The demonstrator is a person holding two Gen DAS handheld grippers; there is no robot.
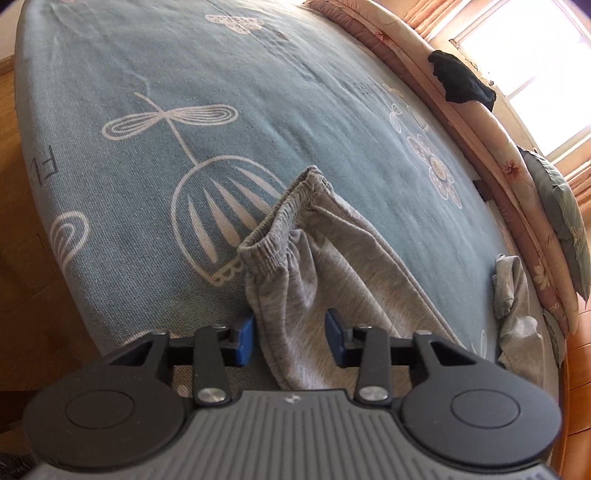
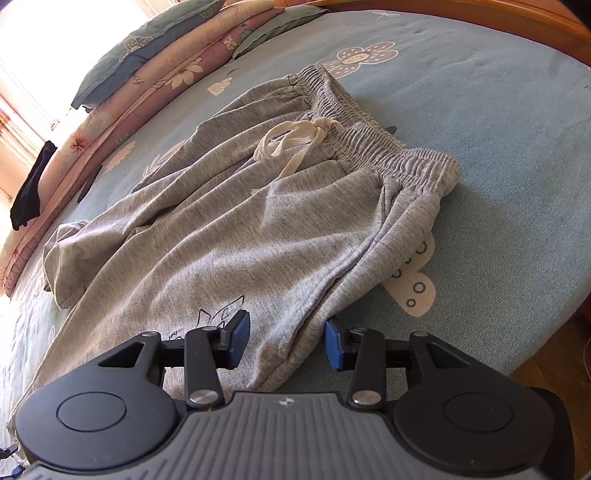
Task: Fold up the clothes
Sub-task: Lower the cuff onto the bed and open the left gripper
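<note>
Grey sweatpants (image 2: 236, 206) lie flat on the bed (image 2: 498, 155), long axis running from waistband (image 2: 373, 136) at upper right of the right wrist view down to lower left. Right tongs (image 2: 287, 344) gape open, straddling the near side edge — closest to the grasp. Left tongs (image 1: 290, 341) also show apart, fabric between, pads not pressing. Leg ends cut off below both cameras; far cuff bunched, unclear.

Matt grey jersey-knit trousers (image 2: 229, 229) with cotton drawcord (image 2: 291, 144) on coarse woven teal bedsheet (image 1: 258, 110), glossy wooden frame (image 2: 480, 14).
</note>
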